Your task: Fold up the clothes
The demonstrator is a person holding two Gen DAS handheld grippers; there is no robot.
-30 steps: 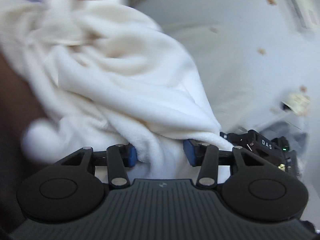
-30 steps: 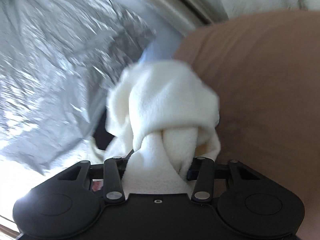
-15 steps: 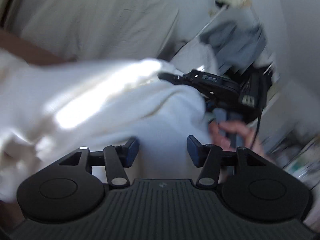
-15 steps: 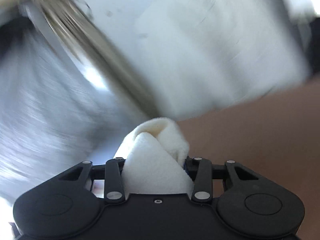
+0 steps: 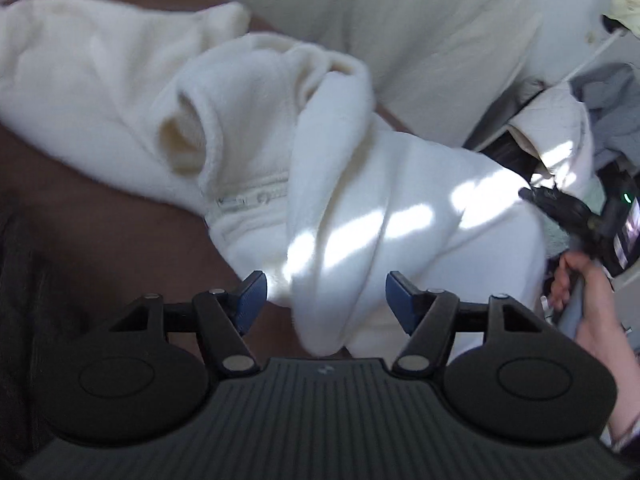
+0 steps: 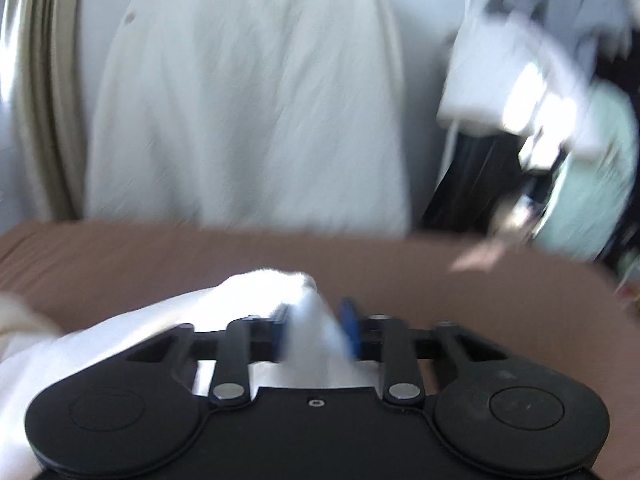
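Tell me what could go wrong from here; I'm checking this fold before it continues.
The left gripper is open around the white fleece without pinching it, so that edge may slump. The right gripper pinches only a small bunch of fleece and could lose it. Bunched collar and zipper may fold in crooked.

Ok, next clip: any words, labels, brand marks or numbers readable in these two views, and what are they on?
No text reads in either view.
Small embossed mark on the left gripper housing: too small to read.
Lit screen on the black right gripper, seen from the left wrist: blurred, unreadable.
White fleece zip jacket: no label visible.
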